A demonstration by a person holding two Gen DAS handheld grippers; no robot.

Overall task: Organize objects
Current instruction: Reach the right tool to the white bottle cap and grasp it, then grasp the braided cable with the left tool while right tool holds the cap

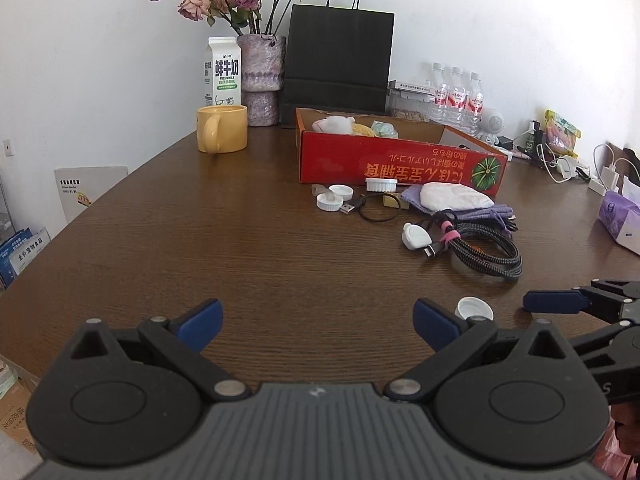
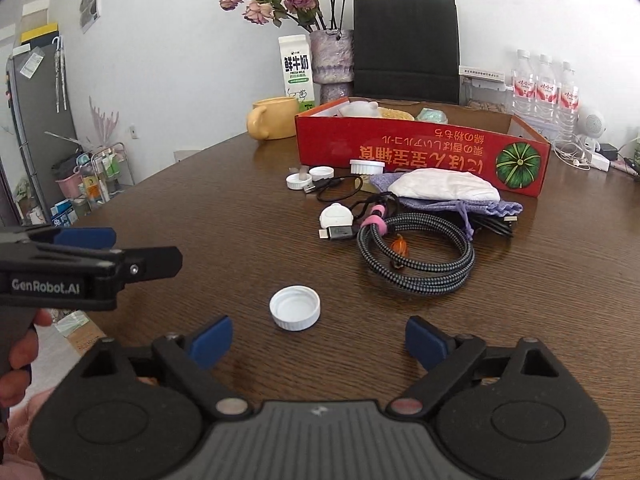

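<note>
Your right gripper (image 2: pixel 318 342) has its jaws spread wide and empty, and the white bottle cap (image 2: pixel 295 307) lies open side up on the bare table (image 2: pixel 224 220) just above them in the lower middle of the right wrist view; bring both pads level around its rim before you close, because it will probably slide on the smooth wood. Your left gripper (image 1: pixel 318 326) is also spread and empty. The braided cable (image 2: pixel 416 256) and red box (image 2: pixel 420 152) stay further up; open room is at left.
</note>
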